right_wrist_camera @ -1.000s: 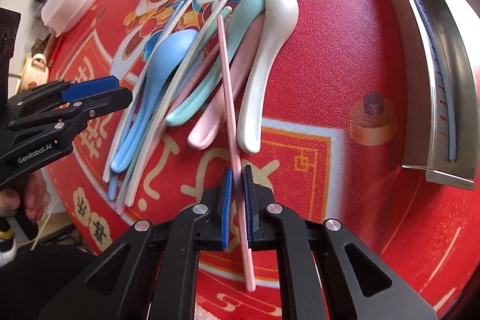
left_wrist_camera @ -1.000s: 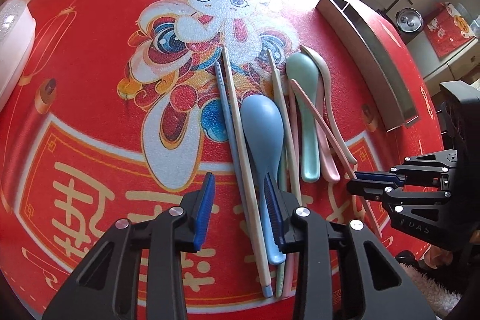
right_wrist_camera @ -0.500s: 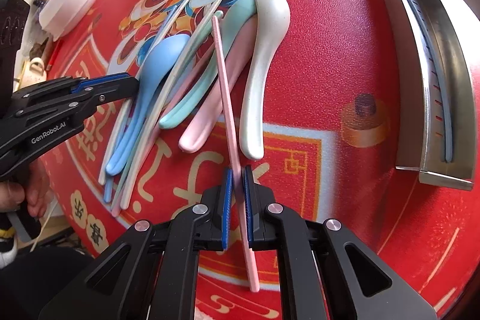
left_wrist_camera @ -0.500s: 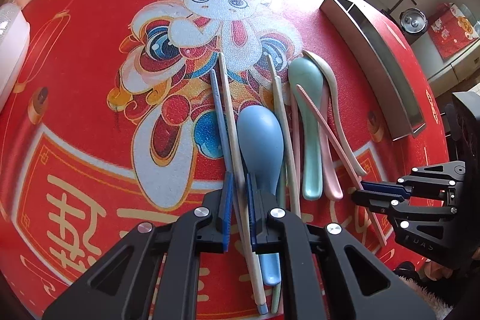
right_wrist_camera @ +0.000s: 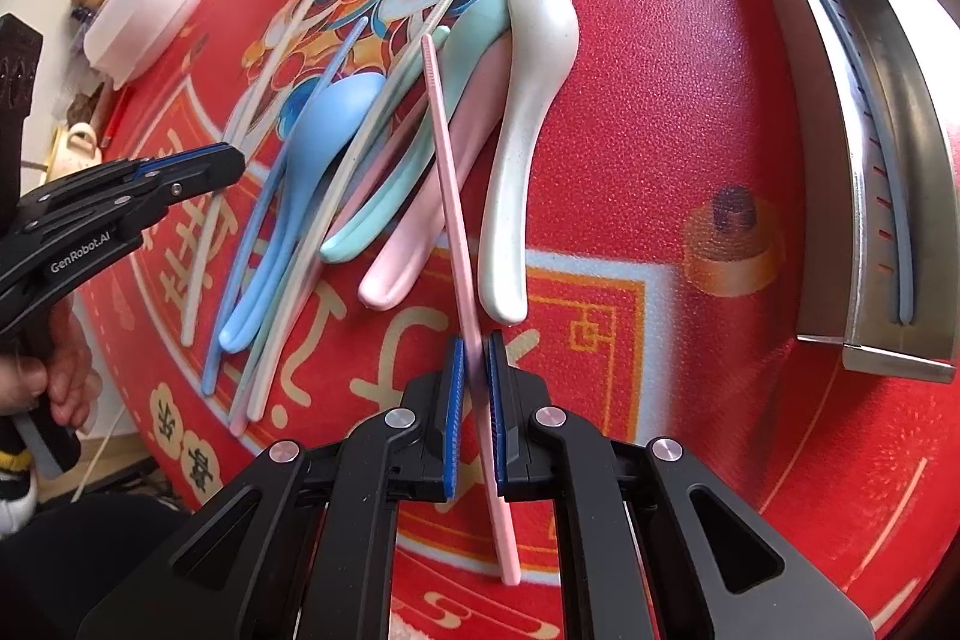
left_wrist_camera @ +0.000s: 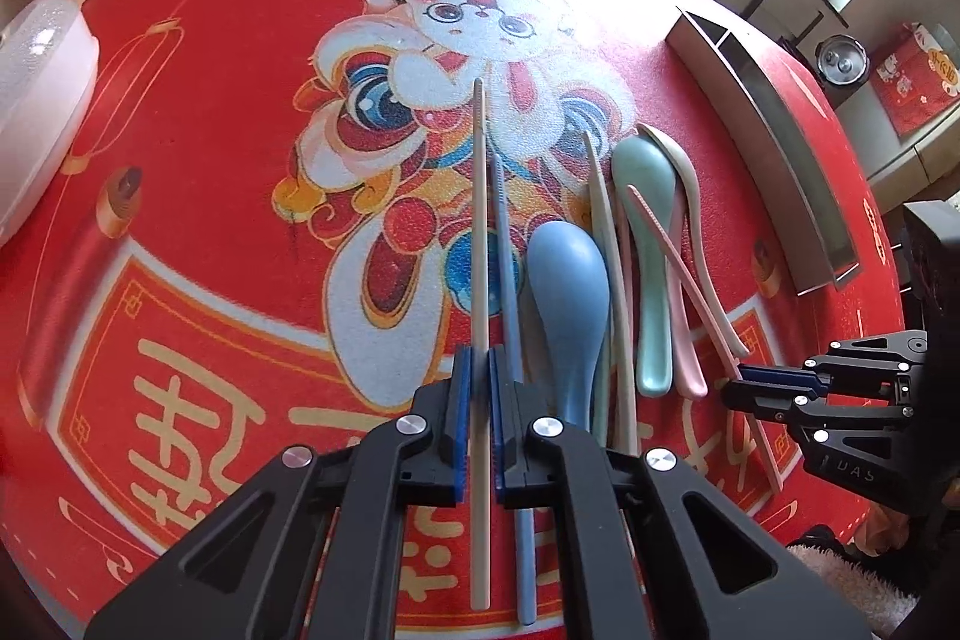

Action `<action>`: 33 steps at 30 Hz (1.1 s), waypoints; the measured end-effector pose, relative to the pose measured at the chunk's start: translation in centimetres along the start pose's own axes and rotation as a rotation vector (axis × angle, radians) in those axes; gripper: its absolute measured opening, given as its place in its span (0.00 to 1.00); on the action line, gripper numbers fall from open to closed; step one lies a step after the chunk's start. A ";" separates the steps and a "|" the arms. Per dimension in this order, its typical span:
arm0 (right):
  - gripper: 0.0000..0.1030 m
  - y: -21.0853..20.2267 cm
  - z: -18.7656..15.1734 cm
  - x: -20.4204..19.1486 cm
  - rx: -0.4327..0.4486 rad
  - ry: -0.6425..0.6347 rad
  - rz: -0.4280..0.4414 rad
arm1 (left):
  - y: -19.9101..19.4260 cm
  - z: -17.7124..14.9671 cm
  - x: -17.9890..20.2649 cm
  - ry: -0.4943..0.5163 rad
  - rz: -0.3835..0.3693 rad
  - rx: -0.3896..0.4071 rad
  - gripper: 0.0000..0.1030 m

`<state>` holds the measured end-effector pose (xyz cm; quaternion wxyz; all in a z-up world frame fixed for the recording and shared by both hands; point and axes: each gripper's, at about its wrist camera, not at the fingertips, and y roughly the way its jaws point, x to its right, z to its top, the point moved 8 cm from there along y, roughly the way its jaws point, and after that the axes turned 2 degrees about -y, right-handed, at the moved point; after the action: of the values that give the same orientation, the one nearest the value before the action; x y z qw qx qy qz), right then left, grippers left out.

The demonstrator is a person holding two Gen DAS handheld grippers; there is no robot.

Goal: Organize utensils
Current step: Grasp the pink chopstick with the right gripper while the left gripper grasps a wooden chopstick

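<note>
**Both grippers clamped on one chopstick each**

I have the left gripper (left_wrist_camera: 480, 370) pinched tight on the cream chopstick (left_wrist_camera: 479, 232). Its blue pads (left_wrist_camera: 459, 418) press both sides of the stick, about two thirds of the way down it. The stick points away from me, over the rabbit print on the red mat (left_wrist_camera: 198, 100).

Just right of it lies the blue chopstick (left_wrist_camera: 504, 244), free, passing under the gripper's right finger. Next comes the blue spoon (left_wrist_camera: 567, 292), bowl down, then a second cream chopstick (left_wrist_camera: 606, 232), the green spoon (left_wrist_camera: 648, 244), the pink spoon (left_wrist_camera: 687, 352) and the white spoon (right_wrist_camera: 525, 112). All sit in one loose pile, touching or overlapping.

My right gripper (right_wrist_camera: 474, 376) is closed on the pink chopstick (right_wrist_camera: 447, 160), pads against it near its thick end. The stick slants up across the pink spoon's handle, and its tip ends near the green spoon's bowl. I can't tell if the tip is lifted off the pile.

The steel tray (right_wrist_camera: 840, 40) stands at the mat's right edge, well apart from the pile. A blue chopstick-like stick (right_wrist_camera: 888, 148) lies in one long compartment.

A white lidded box (left_wrist_camera: 36, 100) sits at the mat's left edge. A hand (right_wrist_camera: 57, 382) holds the left gripper's handle.
</note>
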<state>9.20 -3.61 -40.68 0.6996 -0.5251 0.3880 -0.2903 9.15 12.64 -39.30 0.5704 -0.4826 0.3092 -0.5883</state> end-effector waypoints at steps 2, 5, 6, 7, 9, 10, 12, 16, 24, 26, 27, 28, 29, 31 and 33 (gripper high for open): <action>0.08 0.0 0.0 0.0 0.002 0.002 -0.003 | -0.2 -0.3 -0.7 -0.012 0.005 -0.009 0.05; 0.08 -0.1 0.1 0.1 0.003 0.003 -0.002 | 0.0 -1.0 -1.7 -0.028 0.023 -0.024 0.06; 0.08 -0.2 0.2 0.1 0.005 -0.001 0.000 | 0.1 -1.1 -1.8 -0.032 0.029 -0.030 0.06; 0.08 -0.2 0.2 0.1 0.005 -0.005 0.002 | 0.2 -1.3 -2.0 -0.035 0.032 -0.033 0.06; 0.08 -0.2 0.1 0.2 0.008 -0.007 0.009 | 0.3 -1.6 -2.1 -0.039 0.032 -0.037 0.06; 0.08 -0.2 0.1 0.2 0.009 -0.009 0.011 | 0.3 -1.8 -2.0 -0.038 0.033 -0.033 0.06; 0.08 -0.2 0.1 0.4 0.009 -0.013 0.007 | 0.2 -1.9 -1.9 -0.035 0.038 -0.026 0.06; 0.08 -0.2 0.1 0.1 0.011 -0.033 -0.026 | 0.2 -1.9 -1.8 -0.043 0.038 -0.017 0.06; 0.08 0.0 0.3 -0.7 0.014 -0.034 -0.035 | -0.2 -2.1 -1.4 -0.011 0.051 0.013 0.06; 0.08 0.0 0.2 -0.6 0.011 -0.004 0.003 | -0.3 -2.2 -1.4 0.000 0.057 0.022 0.06; 0.07 0.0 0.1 -0.3 0.010 0.005 0.015 | -0.3 -2.2 -1.3 0.001 0.060 0.020 0.06; 0.07 0.0 0.1 -0.2 0.013 0.013 0.020 | -0.3 -2.2 -1.3 0.001 0.064 0.019 0.06; 0.07 -0.1 0.1 -0.1 0.015 0.024 0.029 | -0.2 -2.2 -1.2 0.004 0.068 0.019 0.06; 0.07 -0.1 0.1 0.1 0.019 0.045 0.047 | -0.2 -2.3 -1.1 0.015 0.078 0.021 0.06; 0.07 -0.2 0.1 0.3 0.023 0.058 0.058 | -0.2 -2.3 -1.1 0.021 0.085 0.023 0.06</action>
<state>9.39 -3.83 -40.56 0.7022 -0.4970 0.4196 -0.2895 6.86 13.29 -40.13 0.5971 -0.4564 0.3284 -0.5721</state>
